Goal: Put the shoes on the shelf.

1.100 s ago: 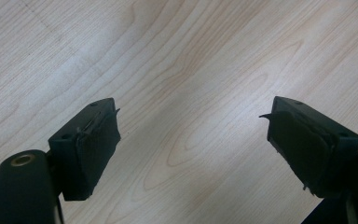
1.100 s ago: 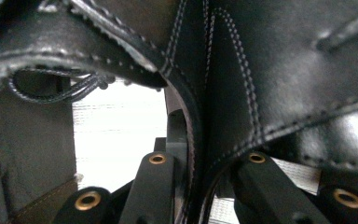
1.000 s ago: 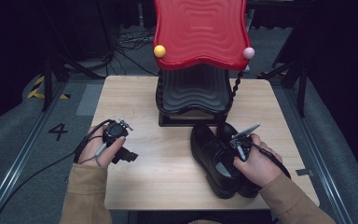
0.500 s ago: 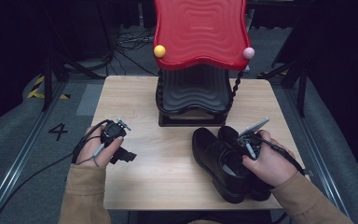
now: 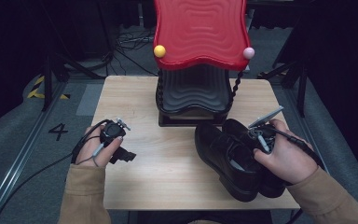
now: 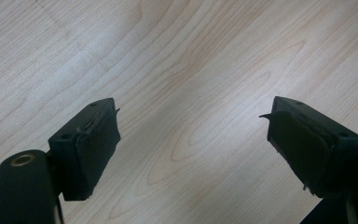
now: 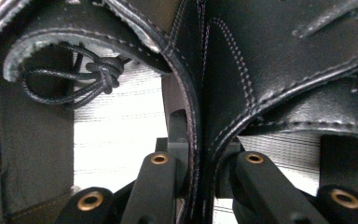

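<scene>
Two black leather shoes [image 5: 233, 158] sit side by side at the right half of the wooden table [image 5: 168, 177], their toes pointing toward the black ridged stand [image 5: 193, 95] that carries a red wavy board [image 5: 199, 30] with a yellow ball [image 5: 159, 51] and a pink ball [image 5: 248, 52] at its front corners. The right gripper [image 5: 260, 136] is in the person's right hand [image 5: 286, 156], over the inner edges of the pair near their openings. In the right gripper view its jaws stand close together, pinched on the stitched leather rims [image 7: 200, 93] where the two shoes meet; the rims run straight down between the black jaw arms, and a knotted black lace [image 7: 86, 77] lies inside the shoe at the left. Whether the soles rest on the wood or hang just above it is hard to judge from the high view, since the dark shoes blend with their shadow. The left gripper [image 5: 114, 140] rests low over the left part of the table in the left hand [image 5: 95, 149], well apart from the shoes, with its cable [image 5: 32, 175] trailing off the table's left edge. In the left gripper view its two pads [image 6: 93, 144] stand wide apart, with bare pale wood grain between them.
</scene>
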`<state>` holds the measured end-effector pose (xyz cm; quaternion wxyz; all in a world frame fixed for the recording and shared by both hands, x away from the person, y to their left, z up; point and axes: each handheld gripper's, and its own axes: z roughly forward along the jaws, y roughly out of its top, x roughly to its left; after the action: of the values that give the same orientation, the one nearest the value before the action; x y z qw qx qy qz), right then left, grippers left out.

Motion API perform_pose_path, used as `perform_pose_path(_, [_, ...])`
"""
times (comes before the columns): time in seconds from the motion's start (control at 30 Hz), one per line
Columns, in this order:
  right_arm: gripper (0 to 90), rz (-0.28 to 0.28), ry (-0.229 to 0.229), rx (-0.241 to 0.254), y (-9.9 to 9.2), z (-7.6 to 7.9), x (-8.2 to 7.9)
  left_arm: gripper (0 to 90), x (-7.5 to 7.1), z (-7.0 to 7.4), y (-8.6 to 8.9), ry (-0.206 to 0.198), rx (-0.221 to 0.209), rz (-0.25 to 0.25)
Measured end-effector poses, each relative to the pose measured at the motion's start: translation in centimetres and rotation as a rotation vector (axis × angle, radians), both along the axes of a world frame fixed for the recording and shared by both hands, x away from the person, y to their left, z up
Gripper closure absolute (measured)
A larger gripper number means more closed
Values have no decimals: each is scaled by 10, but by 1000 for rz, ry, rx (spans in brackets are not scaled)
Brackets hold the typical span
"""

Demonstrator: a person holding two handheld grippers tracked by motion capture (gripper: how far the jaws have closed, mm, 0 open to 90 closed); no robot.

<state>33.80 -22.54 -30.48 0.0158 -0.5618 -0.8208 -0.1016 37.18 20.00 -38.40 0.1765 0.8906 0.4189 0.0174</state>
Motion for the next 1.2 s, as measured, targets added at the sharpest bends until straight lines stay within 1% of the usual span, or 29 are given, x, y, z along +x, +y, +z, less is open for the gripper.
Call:
perform_pose_path(0.07, [823, 1, -1, 3, 0, 3, 0, 174, 0, 0, 0, -2, 2, -2])
perform_pose_path(0.23, [823, 1, -17, 2, -2, 24, -3, 174, 0, 0, 0, -2, 4, -4])
perform_pose_path(0.4, [822, 3, -23, 11, -5, 36, -3, 174, 0, 0, 0, -1, 1, -1])
perform_pose_path(0.43, [822, 4, -26, 13, -6, 42, -3, 174, 0, 0, 0, -1, -2, 0])
perform_pose_path(0.5, [822, 2, -28, 13, -6, 44, -3, 174, 0, 0, 1, -1, 1, -1])
perform_pose_path(0.6, [822, 3, -30, 16, -6, 53, -3, 174, 0, 0, 1, -2, -1, -1])
perform_pose_path(0.63, [823, 4, -33, 20, -7, 60, -3, 174, 0, 0, 1, -1, -3, 2])
perform_pose_path(0.7, [823, 4, -36, 22, -7, 62, -3, 174, 0, 0, 1, 0, -2, 3])
perform_pose_path(0.83, [823, 1, -50, 27, -8, 77, -3, 174, 0, 0, 2, -3, -3, 1])
perform_pose_path(0.87, [823, 1, -57, 29, -8, 84, -3, 174, 0, 0, 2, -2, -3, 1])
perform_pose_path(0.9, [823, 1, -57, 29, -8, 84, -3, 174, 0, 0, 2, 0, -4, 2])
perform_pose_path(0.93, [823, 0, -58, 29, -8, 92, -4, 174, 1, 0, 2, 2, -2, 3])
perform_pose_path(1.03, [823, -1, -64, 32, -9, 102, -4, 174, 2, -1, 2, 5, -4, 0])
perform_pose_path(1.07, [823, -1, -64, 32, -9, 102, -4, 174, 2, -1, 2, 5, -4, 0])
perform_pose_path(1.1, [823, -4, -72, 38, -9, 110, -6, 174, 3, -2, 2, 7, -4, 0])
perform_pose_path(1.2, [823, -2, -80, 49, -10, 120, -7, 174, 3, -2, 3, 13, -6, 4])
